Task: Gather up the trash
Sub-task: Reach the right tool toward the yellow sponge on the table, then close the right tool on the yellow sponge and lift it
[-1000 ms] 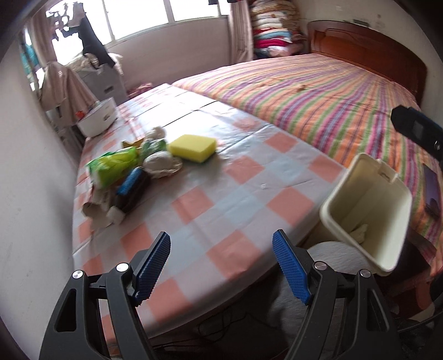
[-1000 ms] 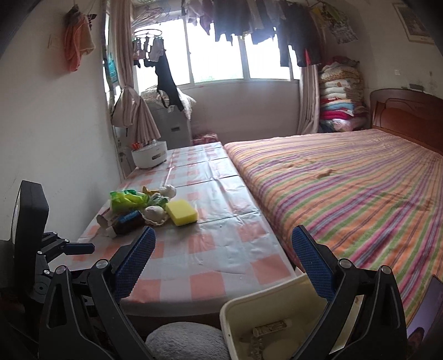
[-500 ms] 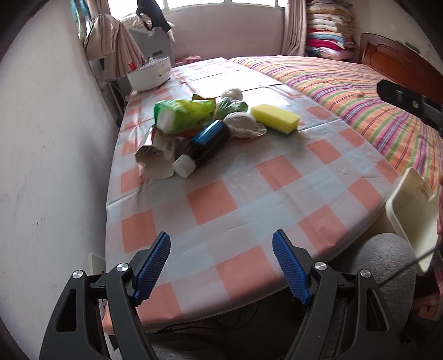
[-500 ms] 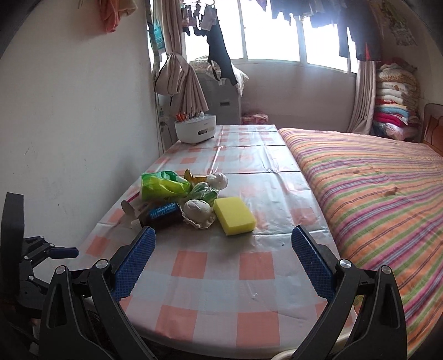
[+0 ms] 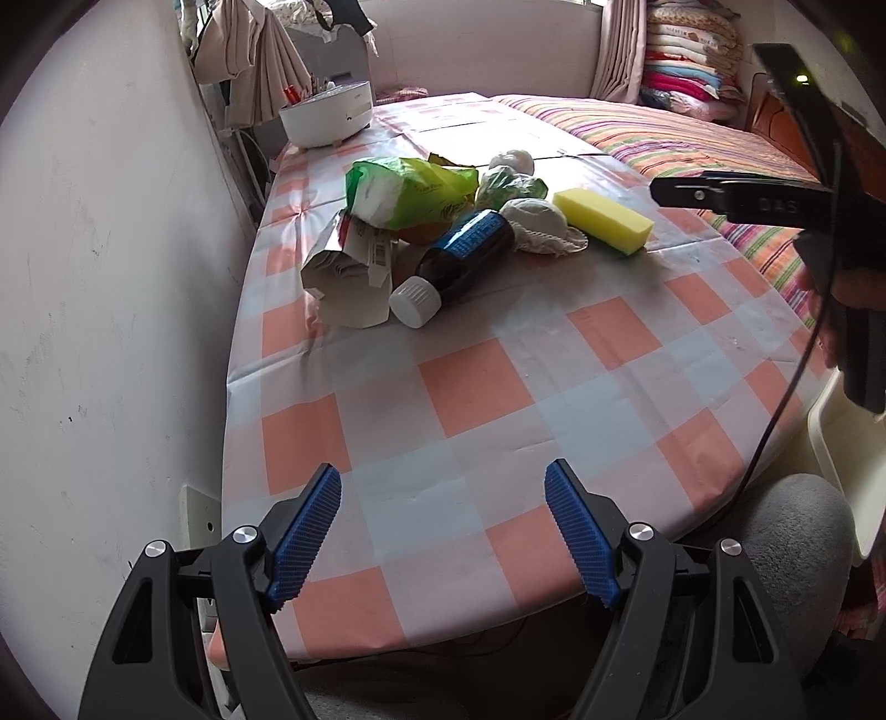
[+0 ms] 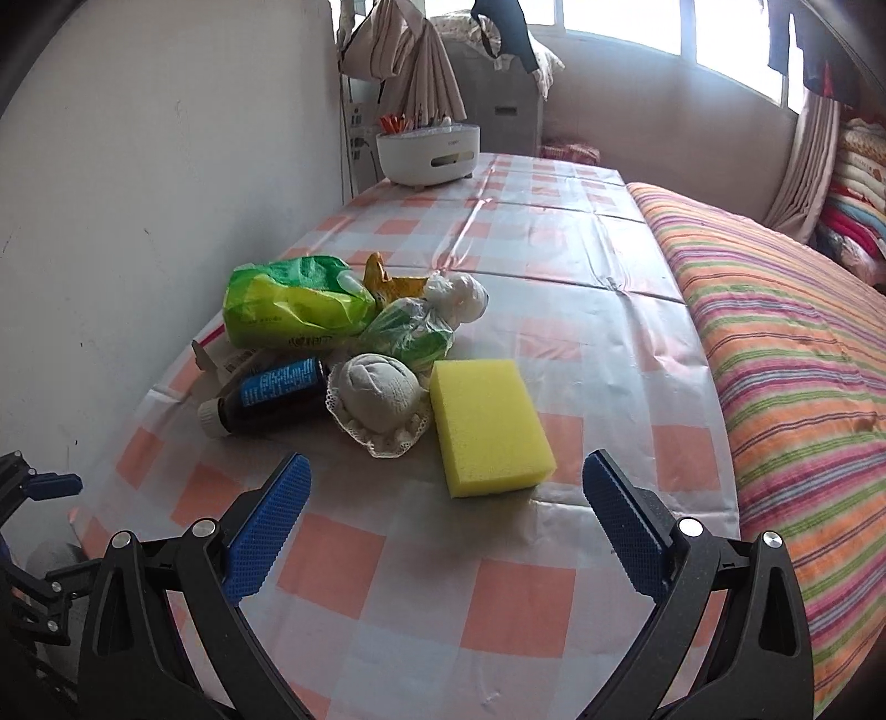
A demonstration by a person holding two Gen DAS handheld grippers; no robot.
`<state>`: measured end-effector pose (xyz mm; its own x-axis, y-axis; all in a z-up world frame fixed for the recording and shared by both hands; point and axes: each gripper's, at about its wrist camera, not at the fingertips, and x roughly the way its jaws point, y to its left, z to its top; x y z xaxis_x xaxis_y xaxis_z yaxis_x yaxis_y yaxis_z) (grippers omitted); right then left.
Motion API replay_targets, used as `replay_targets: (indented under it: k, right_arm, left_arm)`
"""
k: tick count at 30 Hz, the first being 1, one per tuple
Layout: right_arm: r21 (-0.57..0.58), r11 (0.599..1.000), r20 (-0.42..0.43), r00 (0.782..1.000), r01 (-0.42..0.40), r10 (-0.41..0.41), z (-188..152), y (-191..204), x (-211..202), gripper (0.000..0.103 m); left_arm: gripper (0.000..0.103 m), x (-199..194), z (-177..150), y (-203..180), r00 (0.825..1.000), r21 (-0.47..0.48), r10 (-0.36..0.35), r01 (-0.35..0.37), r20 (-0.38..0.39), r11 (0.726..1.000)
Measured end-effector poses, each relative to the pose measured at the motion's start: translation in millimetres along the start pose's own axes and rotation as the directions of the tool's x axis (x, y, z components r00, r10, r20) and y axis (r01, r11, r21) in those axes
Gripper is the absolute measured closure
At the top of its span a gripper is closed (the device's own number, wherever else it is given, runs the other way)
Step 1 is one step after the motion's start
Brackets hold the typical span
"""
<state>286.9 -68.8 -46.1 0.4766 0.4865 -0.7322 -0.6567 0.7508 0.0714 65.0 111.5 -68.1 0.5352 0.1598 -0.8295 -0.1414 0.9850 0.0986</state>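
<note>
a table (image 6: 554, 266) under a checked orange and white cloth stands against a white wall (image 6: 138, 166), beside a striped bed (image 6: 803, 360); daylight enters through windows (image 6: 620, 22).

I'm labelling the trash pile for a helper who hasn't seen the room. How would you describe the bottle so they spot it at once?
On the checked table beside the striped bed, a heap of litter lies near the wall. At its near edge the bottle lies on its side, between crumpled paper and a grey sock. It alone is dark brown, with a blue label and white cap.
</note>
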Motion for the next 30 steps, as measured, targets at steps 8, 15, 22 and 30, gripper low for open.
replay_targets:
  k: [8, 15, 22, 30]
  right_arm:
    - [-0.085, 0.996, -0.096, 0.995, 0.014, -0.022, 14.9, -10.9, 48.7, 0.006]
    - [-0.116, 0.993, -0.152, 0.987, 0.03, -0.047, 19.9, -19.4, 76.0, 0.007]
    - [-0.141, 0.99, -0.206, 0.977, 0.023, -0.052, 21.4, -18.2, 98.1, 0.022]
    - [-0.105, 0.994, -0.187, 0.982, 0.019, -0.038, 14.4, -18.3, 81.3, 0.045]
  left_arm:
    - [0.029, 8.4, 2.3, 11.0, 1.0, -0.019, 0.005, -0.006, -0.02, 1.0]
    - [0.029, 14.0, 2.9, 13.9, 0.999, -0.017, 0.009, -0.01, -0.039, 1.0]
    - [0.029, 17.8, 4.5, 12.8, 0.999, -0.015, 0.008, -0.009, -0.052, 1.0]
    - [0.029, 20.1, 6.7, 12.6, 0.998, -0.021, 0.012, -0.013, -0.055, 1.0]
